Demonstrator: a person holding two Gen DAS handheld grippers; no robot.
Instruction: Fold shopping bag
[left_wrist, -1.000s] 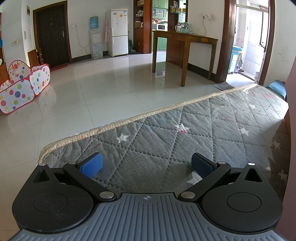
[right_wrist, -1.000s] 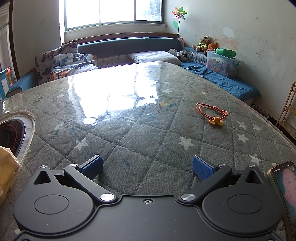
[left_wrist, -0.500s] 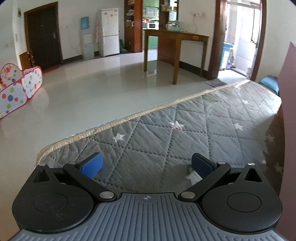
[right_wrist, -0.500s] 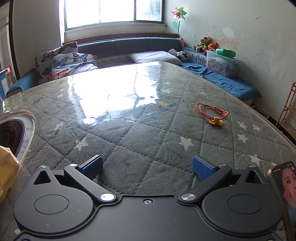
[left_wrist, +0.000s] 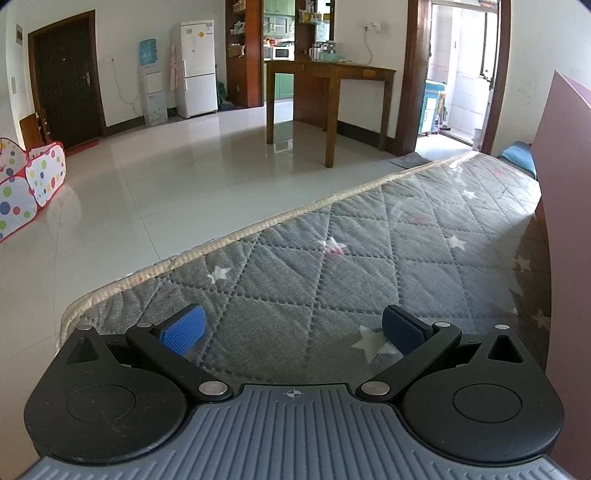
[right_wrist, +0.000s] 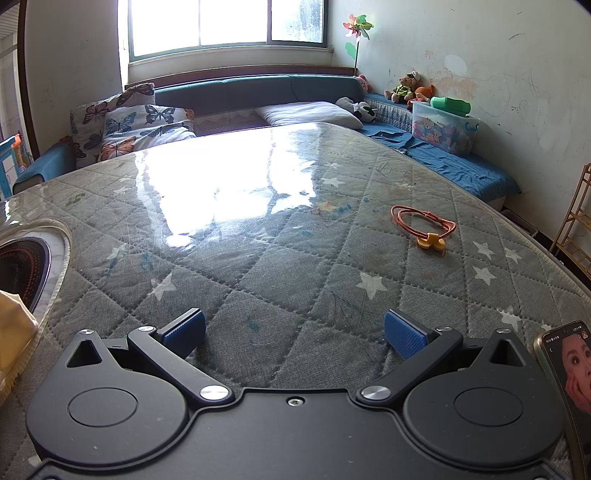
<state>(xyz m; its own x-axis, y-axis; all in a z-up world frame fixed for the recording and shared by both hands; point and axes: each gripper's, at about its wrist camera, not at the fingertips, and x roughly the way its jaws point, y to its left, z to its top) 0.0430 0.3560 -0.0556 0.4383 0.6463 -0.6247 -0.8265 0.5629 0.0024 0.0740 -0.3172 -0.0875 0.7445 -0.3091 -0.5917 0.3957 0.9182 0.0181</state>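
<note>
Both left tongs (left_wrist: 291, 328) and right tongs (right_wrist: 293, 330) gape wide and empty above a grey quilted, star-patterned tabletop (right_wrist: 280, 266) under glossy clear film. A flat pinkish panel (left_wrist: 565, 229), perhaps the shopping bag, stands at the left view's right edge; an orange cord loop (right_wrist: 423, 225) lies well apart.

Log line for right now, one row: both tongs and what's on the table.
left tongs: open, empty | right tongs: open, empty | table: orange cord, phone | shopping bag: not clearly seen

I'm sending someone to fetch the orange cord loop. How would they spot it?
Look at the grey star-quilted table cover, on its far right side toward the blue bench. The orange cord loop lies flat there alone, a thin ring with a yellow clip.
</note>
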